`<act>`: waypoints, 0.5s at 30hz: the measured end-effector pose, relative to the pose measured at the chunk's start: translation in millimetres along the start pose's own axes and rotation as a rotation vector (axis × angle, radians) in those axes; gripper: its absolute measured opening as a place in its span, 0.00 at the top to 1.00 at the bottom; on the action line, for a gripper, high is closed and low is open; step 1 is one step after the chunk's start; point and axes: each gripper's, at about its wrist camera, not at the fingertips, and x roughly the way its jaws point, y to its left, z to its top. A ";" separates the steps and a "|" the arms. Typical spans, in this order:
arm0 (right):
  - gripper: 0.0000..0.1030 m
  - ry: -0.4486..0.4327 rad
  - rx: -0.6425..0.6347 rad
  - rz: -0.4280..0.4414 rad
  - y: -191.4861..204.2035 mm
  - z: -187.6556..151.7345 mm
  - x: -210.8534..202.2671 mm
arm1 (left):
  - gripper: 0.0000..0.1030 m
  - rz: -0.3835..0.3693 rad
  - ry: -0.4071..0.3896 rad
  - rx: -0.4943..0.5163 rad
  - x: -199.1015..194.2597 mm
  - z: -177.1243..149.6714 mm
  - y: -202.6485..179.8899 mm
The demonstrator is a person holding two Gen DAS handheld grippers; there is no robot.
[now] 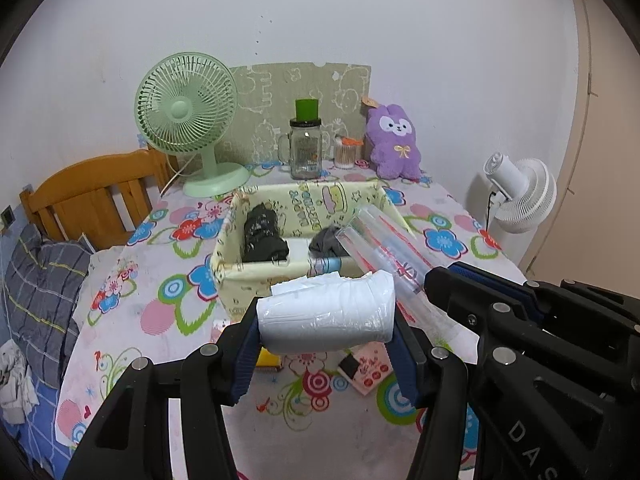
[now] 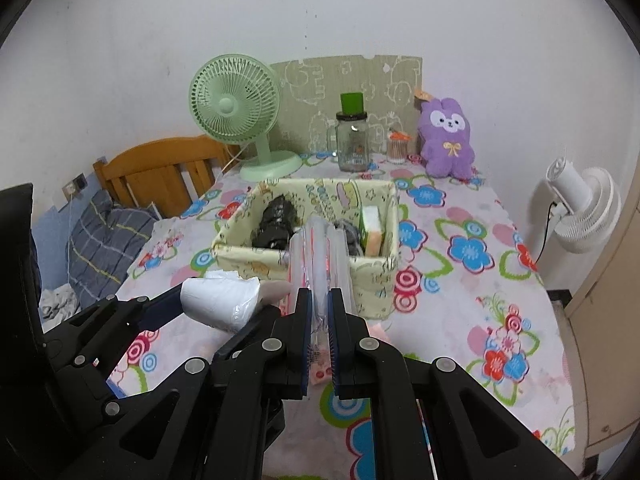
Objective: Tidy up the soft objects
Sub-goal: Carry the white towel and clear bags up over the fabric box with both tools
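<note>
My left gripper (image 1: 325,332) is shut on a white soft roll wrapped in plastic (image 1: 326,314), held above the table just in front of the yellow fabric basket (image 1: 256,276). The roll also shows in the right wrist view (image 2: 220,304). My right gripper (image 2: 319,308) is shut on a clear plastic bag with red lines (image 2: 320,256), held over the basket's front wall (image 2: 256,264); the bag also shows in the left wrist view (image 1: 384,248). In the basket lie a dark rolled cloth (image 1: 264,232), a grey cloth (image 1: 326,240) and a sponge (image 2: 374,232).
A green fan (image 1: 188,120), a glass jar with green lid (image 1: 306,148), a cotton swab cup (image 1: 346,152) and a purple plush rabbit (image 1: 394,144) stand at the table's back. A white fan (image 1: 520,192) is at the right. A bed with wooden headboard (image 1: 92,196) is left. A small packet (image 1: 366,372) lies on the flowered tablecloth.
</note>
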 end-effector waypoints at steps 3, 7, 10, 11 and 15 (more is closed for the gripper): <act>0.90 -0.013 -0.003 0.000 -0.6 7.4 0.8 | 0.43 0.006 -0.013 -0.002 0.9 7.1 1.0; 0.90 -0.029 -0.006 0.000 -2.4 17.7 2.9 | 0.43 0.009 -0.028 -0.004 3.5 16.7 2.1; 0.90 -0.037 -0.008 -0.002 -3.5 24.8 5.5 | 0.43 0.010 -0.037 -0.006 5.7 22.3 2.5; 0.90 -0.040 -0.009 -0.003 -3.6 26.3 5.9 | 0.43 0.010 -0.040 -0.005 6.9 24.4 2.7; 0.90 -0.043 -0.014 -0.003 -5.1 34.1 11.4 | 0.43 0.013 -0.045 -0.003 12.3 31.1 3.1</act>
